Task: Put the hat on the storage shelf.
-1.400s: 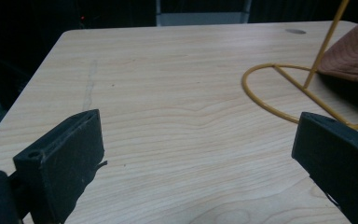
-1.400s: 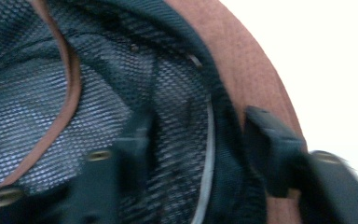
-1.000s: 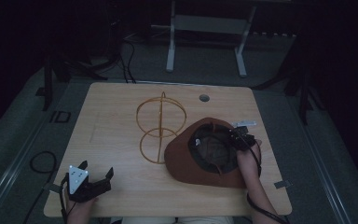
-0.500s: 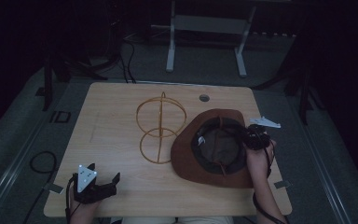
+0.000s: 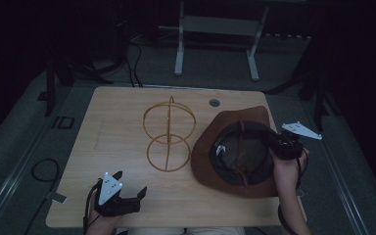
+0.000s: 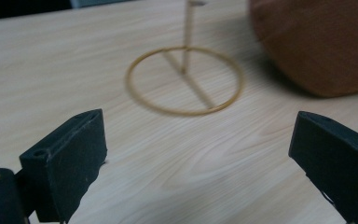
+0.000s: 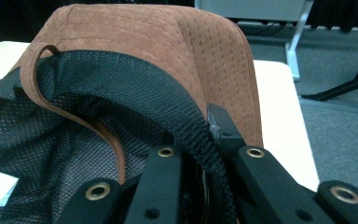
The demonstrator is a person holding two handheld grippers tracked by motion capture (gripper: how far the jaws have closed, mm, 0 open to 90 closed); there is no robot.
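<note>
High view: a brown hat [image 5: 235, 152] lies upside down on the right part of a wooden table [image 5: 122, 112], its dark mesh lining facing up. The right gripper [image 5: 278, 143] is clenched on the hat's inner band at the edge nearest the table's right side, with a hand [image 5: 288, 169] behind it. Just left of the hat stands a wire hat stand [image 5: 169, 134], made of two gold rings joined by a post, near the hat's brim; I cannot tell if they touch. The left gripper [image 5: 127, 198] sits near the table's front edge, well left of the hat, its jaws spread and holding nothing.

Left gripper view: two black jaws stand wide apart over bare wood. Beyond them the stand's [image 6: 185, 79] base ring rests flat on the table, and the hat's [image 6: 317, 42] brown crown lies to its right.

Right gripper view: the jaws pinch the black mesh band of the hat [image 7: 168, 51], whose brown suede brim curves up behind them. A thin brown cord [image 7: 100, 128] hangs inside the hat.
</note>
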